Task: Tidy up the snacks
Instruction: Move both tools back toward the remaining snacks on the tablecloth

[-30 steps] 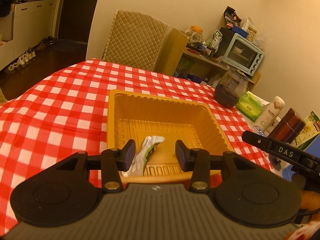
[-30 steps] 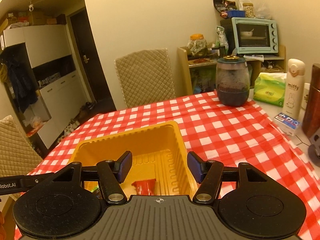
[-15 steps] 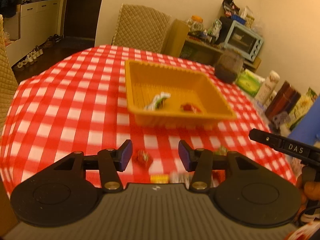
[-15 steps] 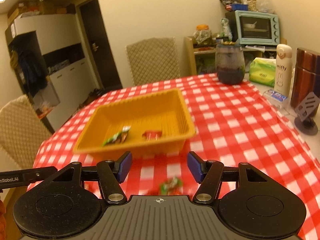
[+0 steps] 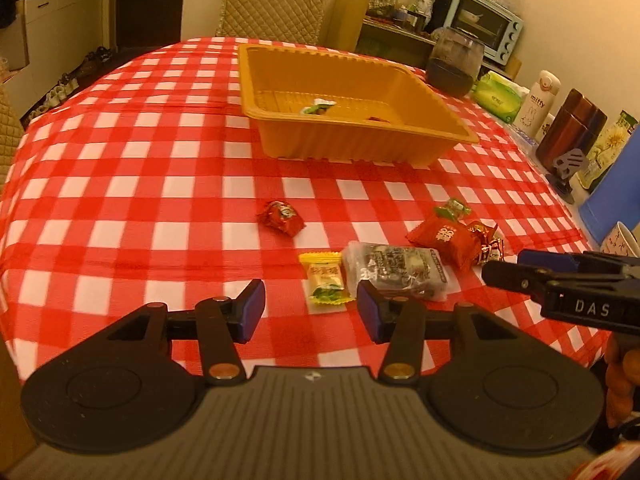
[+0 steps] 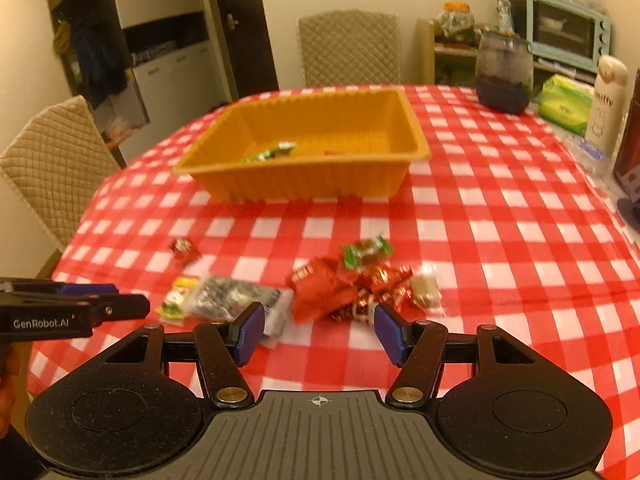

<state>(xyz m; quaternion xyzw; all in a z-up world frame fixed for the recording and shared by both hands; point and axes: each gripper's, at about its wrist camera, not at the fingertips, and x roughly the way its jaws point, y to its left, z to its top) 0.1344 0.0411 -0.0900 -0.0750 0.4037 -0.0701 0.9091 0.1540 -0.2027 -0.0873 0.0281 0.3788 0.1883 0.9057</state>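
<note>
Both the left gripper (image 5: 310, 310) and right gripper (image 6: 318, 330) hang spread and empty, near side of the ribbed orange plastic tray (image 5: 352, 142); wrapped snacks (image 5: 394, 266) lie below, presumably awaiting pickup.

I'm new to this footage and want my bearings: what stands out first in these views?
The red-and-white checked tablecloth fills the scene, with an orange tray at its middle holding two wrapped snacks. Nearer the camera, a loose cluster of snacks lies on the cloth. The left gripper and the right gripper hang just short of it, jaws apart and empty.
</note>
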